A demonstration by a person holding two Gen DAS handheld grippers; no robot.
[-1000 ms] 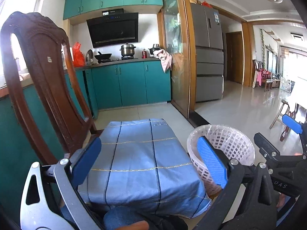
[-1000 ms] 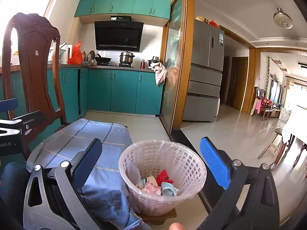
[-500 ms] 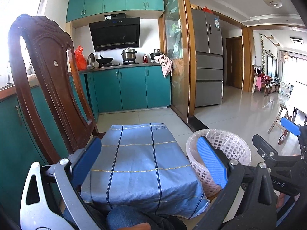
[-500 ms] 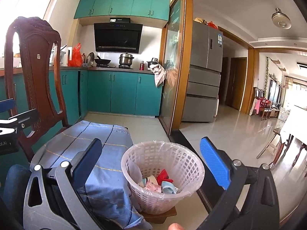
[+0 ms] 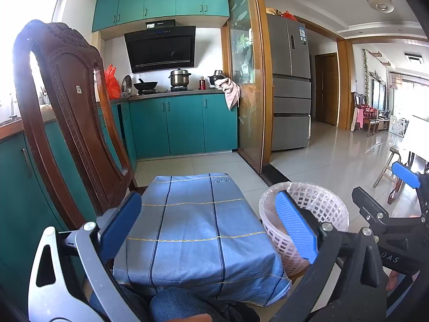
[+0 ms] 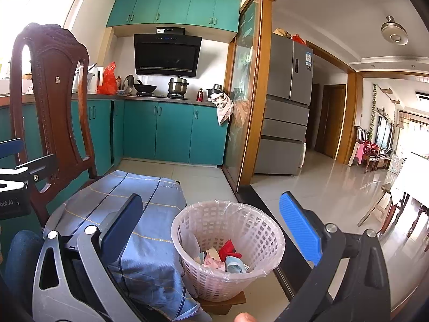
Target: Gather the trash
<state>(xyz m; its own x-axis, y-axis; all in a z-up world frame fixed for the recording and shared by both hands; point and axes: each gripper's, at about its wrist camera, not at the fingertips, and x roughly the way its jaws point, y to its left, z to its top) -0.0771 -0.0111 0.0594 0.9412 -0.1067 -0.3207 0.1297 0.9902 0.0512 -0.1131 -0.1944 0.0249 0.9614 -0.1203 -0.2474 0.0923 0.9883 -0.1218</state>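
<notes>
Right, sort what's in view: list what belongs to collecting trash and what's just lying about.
For the job:
- white plastic lattice waste basket with clear liner
- crumpled red, pink and blue wrappers inside it
- open left tool and open right tool, both holding nothing

Lying about:
- blue checked cloth
- carved dark wooden chair
- steel pot

There was one white basket [image 6: 228, 249] holding several scraps of trash [image 6: 222, 259] (too jumbled to count exactly), one carved chair [image 6: 53, 102] and one blue cloth [image 5: 198, 230]. On the stove stood one steel pot [image 6: 177, 86] and one wok [image 6: 144, 88].
</notes>
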